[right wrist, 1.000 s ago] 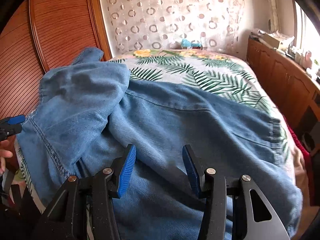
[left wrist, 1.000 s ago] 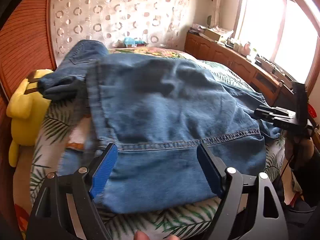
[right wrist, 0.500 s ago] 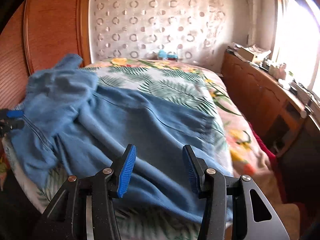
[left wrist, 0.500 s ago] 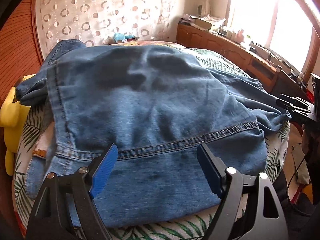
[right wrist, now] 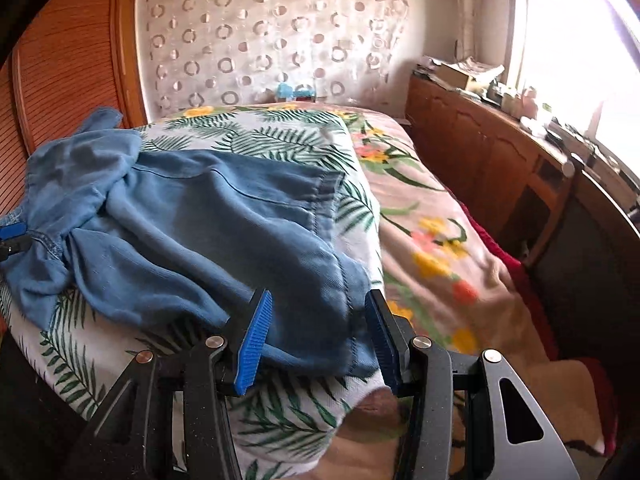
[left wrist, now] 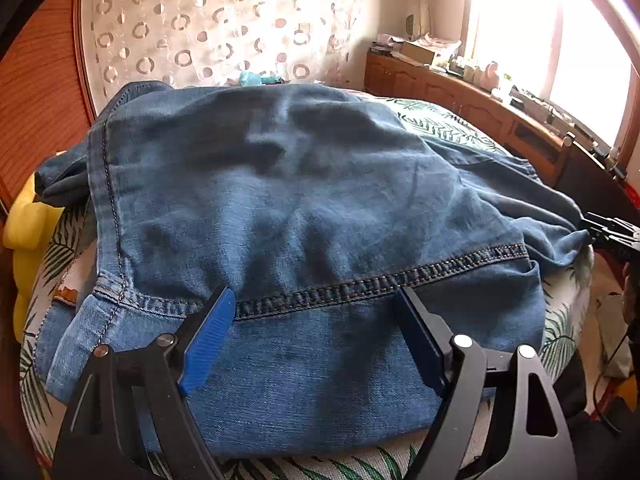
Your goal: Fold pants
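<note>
Right gripper shifted to jeans hem, tilted down

You are looking across a bed covered in a cloth printed with green palm leaves and yellow and orange flowers, with a pale curtain patterned in rings hanging over the far wall. On your left stands a reddish ribbed wooden panel, and on your right a long low wooden cabinet runs under the window, its top crowded with small items too small to tell apart. Strong daylight pours through that window and washes out the panes.
</note>
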The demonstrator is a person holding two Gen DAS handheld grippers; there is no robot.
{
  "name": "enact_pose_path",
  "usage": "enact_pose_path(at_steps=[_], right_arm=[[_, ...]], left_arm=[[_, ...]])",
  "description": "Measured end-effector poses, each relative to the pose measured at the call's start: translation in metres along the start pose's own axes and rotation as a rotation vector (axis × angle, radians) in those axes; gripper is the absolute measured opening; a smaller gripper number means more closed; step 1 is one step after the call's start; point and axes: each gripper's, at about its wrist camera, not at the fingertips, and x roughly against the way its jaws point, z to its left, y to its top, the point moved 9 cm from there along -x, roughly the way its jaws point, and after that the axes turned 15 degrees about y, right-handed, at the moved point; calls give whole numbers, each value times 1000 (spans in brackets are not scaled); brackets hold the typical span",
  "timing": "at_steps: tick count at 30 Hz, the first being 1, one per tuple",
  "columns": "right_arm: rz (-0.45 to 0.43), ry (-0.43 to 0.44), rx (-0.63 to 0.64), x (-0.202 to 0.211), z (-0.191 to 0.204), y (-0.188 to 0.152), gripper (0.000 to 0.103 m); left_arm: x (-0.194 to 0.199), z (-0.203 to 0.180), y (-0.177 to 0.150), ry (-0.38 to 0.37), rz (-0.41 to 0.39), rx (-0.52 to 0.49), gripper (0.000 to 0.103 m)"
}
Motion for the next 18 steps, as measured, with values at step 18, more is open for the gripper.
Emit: enact_pose_path(at_steps=[18], right_arm=[[25,51,-7,-6,-1,1,14]], left_arm=[[26,-33,15,-49,-31,-67,82]])
